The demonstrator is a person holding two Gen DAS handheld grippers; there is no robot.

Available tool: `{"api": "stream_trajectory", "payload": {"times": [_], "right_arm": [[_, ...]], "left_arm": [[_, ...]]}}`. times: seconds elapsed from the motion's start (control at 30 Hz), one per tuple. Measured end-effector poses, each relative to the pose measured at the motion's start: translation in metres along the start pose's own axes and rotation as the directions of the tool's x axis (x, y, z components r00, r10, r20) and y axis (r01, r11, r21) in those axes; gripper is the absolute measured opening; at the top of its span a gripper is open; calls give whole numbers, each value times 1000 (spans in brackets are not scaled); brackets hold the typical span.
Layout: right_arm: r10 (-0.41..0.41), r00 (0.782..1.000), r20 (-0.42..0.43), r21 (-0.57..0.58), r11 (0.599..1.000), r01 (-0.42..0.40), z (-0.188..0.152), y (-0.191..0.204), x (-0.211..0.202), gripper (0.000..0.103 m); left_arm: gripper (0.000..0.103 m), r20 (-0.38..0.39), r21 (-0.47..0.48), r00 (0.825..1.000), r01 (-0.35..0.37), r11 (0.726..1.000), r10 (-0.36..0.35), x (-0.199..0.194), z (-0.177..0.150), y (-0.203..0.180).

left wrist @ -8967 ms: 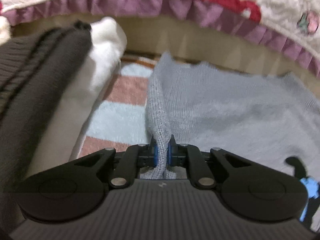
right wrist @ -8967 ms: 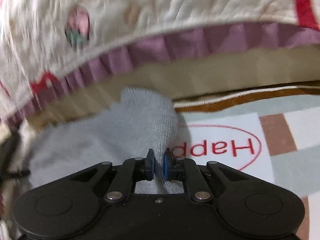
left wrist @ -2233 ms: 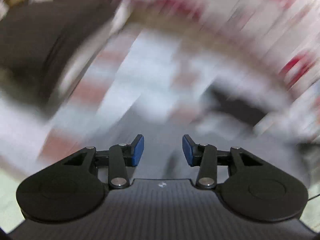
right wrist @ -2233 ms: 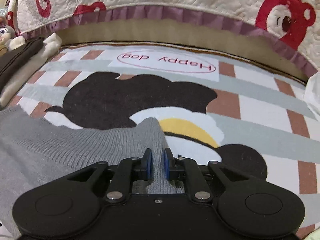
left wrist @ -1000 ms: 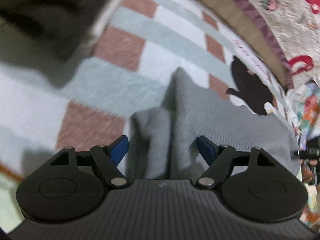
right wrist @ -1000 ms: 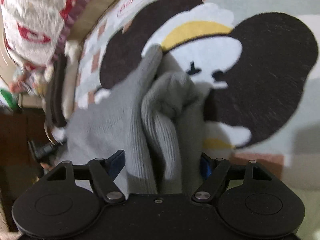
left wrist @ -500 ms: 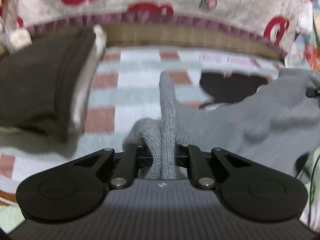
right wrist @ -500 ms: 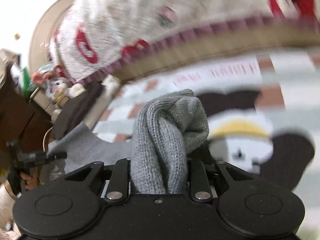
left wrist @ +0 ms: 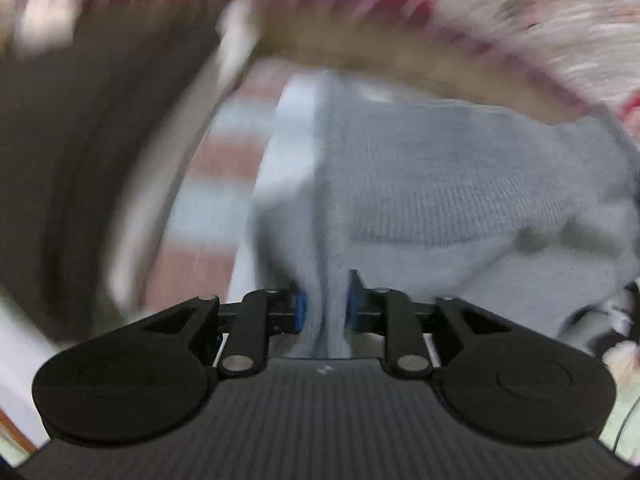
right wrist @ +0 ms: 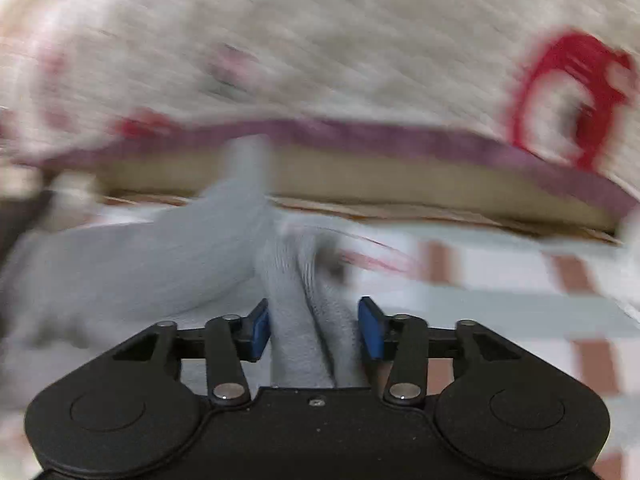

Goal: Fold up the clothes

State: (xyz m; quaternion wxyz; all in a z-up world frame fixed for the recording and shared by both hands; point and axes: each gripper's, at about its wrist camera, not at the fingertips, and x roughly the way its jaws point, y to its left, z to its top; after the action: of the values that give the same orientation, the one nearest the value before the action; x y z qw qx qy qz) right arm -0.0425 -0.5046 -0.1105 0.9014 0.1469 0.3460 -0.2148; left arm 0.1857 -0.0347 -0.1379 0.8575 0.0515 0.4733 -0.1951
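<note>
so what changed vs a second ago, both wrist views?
A second ago both sets of jaws stood wide over the bunched grey sweater. Since then each took a fold and lifted it toward the quilt-draped bed edge. Now the left hand-held gripper pinches a narrow fold while its jaws start opening. The right hand-held gripper is opening, with a thick bunch between the pads. The checked mat is unchanged.

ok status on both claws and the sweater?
Left claw opening, grey sweater bunched between its pads. Right claw opening, sweater fold between, its pads barely touching it. Dark clothes pile at the left, clear of the sweater.
</note>
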Motion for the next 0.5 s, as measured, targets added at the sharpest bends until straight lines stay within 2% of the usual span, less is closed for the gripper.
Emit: {"api": "stream_trajectory", "payload": {"times": [0.03,0.1,0.13,0.23,0.3,0.37,0.43,0.5], "right_arm": [[6,1000,0,77,997,-6,-8,-7,1,54],[18,1000,0,228,974,-17,-23,-22,4,53],[35,999,5,275,961,-35,-30,-26,2,53],[112,993,31,317,941,-116,-53,-27,-11,53],[168,985,42,355,919,-172,-70,-31,-16,53],[221,974,44,398,890,-220,-82,-31,-18,53],[282,958,47,423,864,-275,-88,-30,-16,53],[371,926,62,432,827,-360,-93,-30,-10,44]], "left_arm": [[44,25,16,999,-48,999,47,5,-4,0],[46,58,19,996,-73,997,72,-4,-5,5],[46,63,-9,996,-58,998,58,-11,-4,10],[46,95,-101,994,66,993,-56,-32,-5,19],[46,85,-113,990,121,986,-112,-36,-6,17],[46,77,-94,988,141,986,-134,-36,-9,12],[47,58,-82,988,151,985,-147,-32,-14,7],[54,27,-81,986,166,983,-165,-23,-20,2]]}}
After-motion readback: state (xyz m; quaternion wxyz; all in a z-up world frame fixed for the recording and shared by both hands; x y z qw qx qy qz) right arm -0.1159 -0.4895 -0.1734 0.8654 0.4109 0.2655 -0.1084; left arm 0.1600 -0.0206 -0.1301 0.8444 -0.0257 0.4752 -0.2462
